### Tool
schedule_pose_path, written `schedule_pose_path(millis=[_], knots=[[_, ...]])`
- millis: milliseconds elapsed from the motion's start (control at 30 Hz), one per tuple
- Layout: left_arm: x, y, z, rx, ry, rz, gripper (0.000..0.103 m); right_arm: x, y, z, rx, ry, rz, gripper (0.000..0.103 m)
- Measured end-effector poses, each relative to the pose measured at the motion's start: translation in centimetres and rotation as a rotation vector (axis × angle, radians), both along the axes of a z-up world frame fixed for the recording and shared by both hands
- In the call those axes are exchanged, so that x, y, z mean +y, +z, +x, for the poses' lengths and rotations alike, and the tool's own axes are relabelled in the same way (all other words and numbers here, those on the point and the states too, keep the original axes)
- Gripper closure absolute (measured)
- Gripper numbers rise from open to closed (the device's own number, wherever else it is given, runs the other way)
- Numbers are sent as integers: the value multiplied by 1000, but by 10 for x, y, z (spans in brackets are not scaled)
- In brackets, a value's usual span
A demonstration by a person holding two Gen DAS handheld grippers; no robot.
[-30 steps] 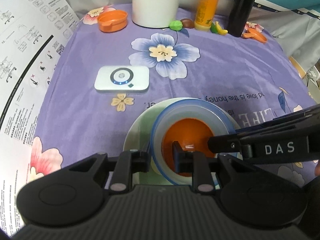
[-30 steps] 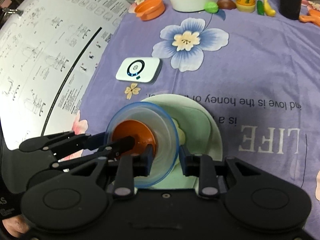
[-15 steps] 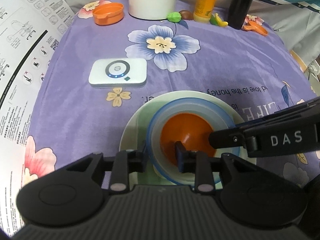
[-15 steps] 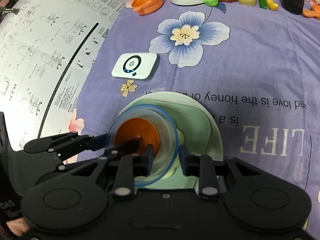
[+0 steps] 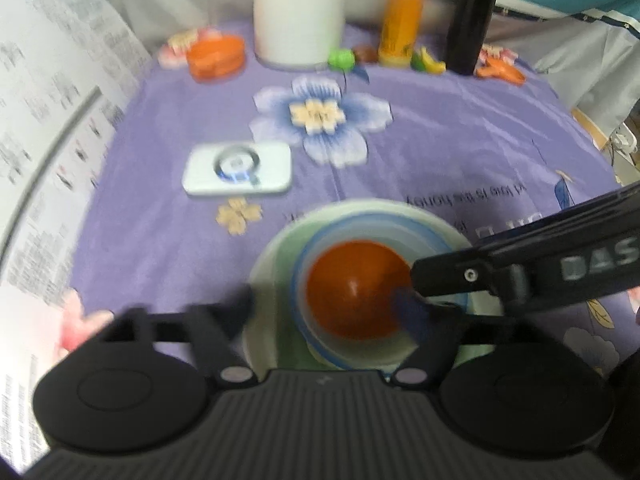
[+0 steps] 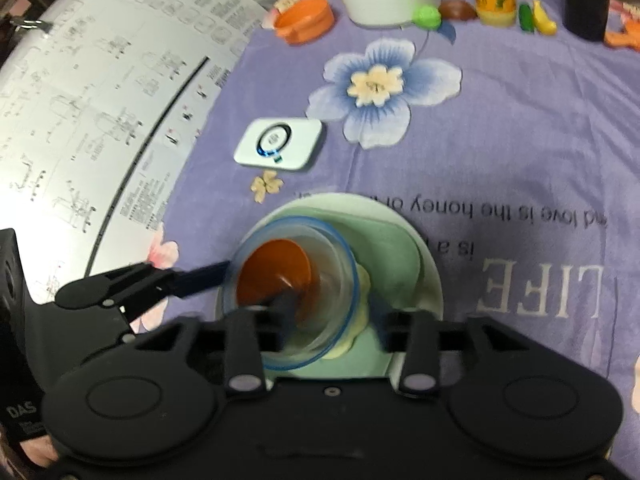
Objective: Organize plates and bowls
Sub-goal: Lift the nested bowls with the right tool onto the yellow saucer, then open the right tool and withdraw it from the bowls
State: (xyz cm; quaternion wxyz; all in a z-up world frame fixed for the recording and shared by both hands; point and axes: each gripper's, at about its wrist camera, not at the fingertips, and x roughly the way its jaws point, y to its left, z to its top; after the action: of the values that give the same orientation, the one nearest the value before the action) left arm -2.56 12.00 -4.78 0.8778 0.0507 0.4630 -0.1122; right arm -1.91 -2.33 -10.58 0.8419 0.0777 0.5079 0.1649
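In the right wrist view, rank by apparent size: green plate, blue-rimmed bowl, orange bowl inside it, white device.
Largest to smallest as they look:
1. green plate
2. blue-rimmed bowl
3. orange bowl and white device: too close to call, and the device lies farther from the camera, so it reads smaller than it is.

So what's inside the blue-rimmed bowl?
An orange bowl nests inside the blue-rimmed bowl, which sits on the green plate. Gripper fingers cover its near side.
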Motion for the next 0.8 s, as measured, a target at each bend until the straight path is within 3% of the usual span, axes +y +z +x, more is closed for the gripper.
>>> schedule_pose_path(millis=[33, 133, 467, 600, 800], knots=[[0, 3, -4, -32, -1, 15, 0, -1, 5, -5, -30, 1, -9, 23], [0, 15, -18, -109, -22, 14, 0, -7, 19, -18, -109, 5, -32, 0], [5, 35, -62, -230, -40, -6, 0, -45, 37, -72, -233, -52, -3, 0], [10, 36, -75, -247, -28, -8, 0, -53, 38, -97, -294, -50, -43, 0], [17, 36, -91, -270, -9, -34, 0, -46, 29, -122, -296, -22, -99, 0]])
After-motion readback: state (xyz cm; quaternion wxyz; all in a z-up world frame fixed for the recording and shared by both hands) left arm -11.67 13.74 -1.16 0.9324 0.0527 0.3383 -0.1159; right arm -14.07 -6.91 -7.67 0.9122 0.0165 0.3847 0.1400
